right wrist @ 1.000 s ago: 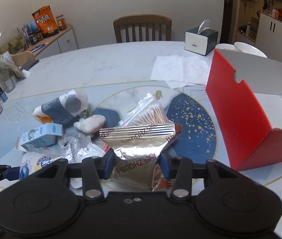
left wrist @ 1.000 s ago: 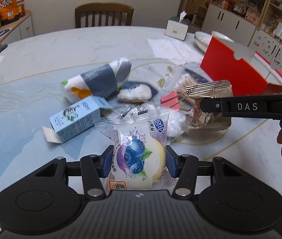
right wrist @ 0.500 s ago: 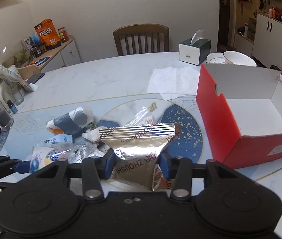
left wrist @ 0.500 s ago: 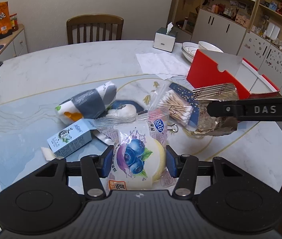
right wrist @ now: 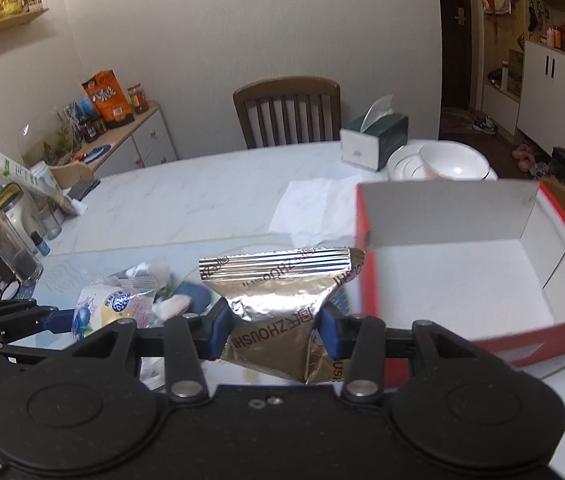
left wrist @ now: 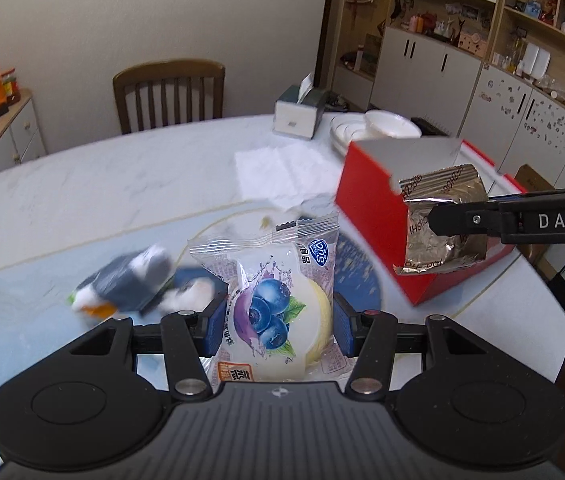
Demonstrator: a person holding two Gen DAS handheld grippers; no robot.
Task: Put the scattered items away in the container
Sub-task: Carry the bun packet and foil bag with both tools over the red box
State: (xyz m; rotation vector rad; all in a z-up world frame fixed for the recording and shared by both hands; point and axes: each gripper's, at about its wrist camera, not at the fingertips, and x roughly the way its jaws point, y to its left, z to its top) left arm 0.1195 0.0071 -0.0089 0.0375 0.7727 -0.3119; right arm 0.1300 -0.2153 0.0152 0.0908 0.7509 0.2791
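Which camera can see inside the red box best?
The right wrist view. It looks down into the red box, showing its bare white floor and inner walls. The left wrist view shows only the box's red outer wall and top edge, partly behind the silver packet.

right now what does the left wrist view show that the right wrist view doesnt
Only the left wrist view shows the blueberry bun packet head-on, clamped in the left hand-held gripper, and the upper cabinets with shelves.

Only the right wrist view shows the white floor inside the red box, the glass jar at the table's left edge and the wall shelf.

Both show the silver foil packet clamped in the right hand-held gripper, the chair, tissue box and white bowls.
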